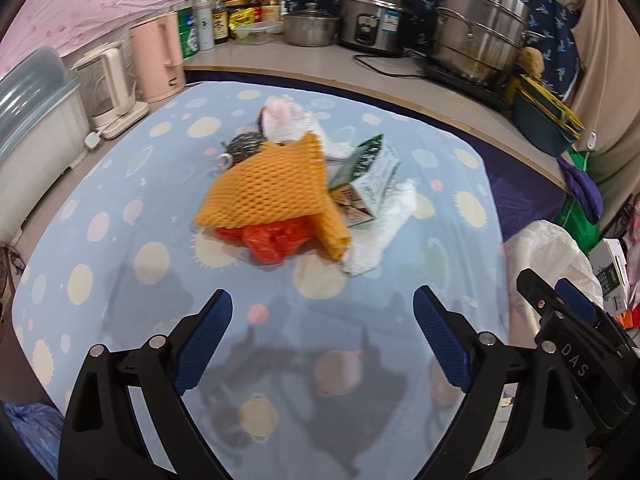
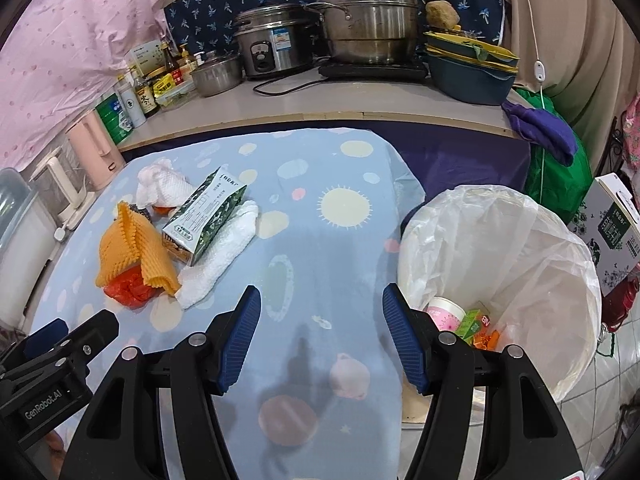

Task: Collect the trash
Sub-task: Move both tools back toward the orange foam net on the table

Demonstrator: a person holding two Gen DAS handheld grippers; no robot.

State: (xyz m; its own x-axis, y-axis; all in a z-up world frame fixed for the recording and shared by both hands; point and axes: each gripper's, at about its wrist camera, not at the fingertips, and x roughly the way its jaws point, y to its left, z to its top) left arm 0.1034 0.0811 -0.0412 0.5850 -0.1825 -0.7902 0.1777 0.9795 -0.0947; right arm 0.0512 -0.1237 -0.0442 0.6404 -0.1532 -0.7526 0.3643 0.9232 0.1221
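Two pairs of fingers, left gripper (image 1: 322, 344) and right gripper (image 2: 320, 340), spread wide, empty above tablecloth (image 2: 320, 248).

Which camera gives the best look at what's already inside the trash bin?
The right wrist view. It looks down into the lined bin, showing a paper cup and a green carton at the bottom. The left wrist view catches only part of the bin's white liner at its right edge, behind the right gripper; nothing inside shows.
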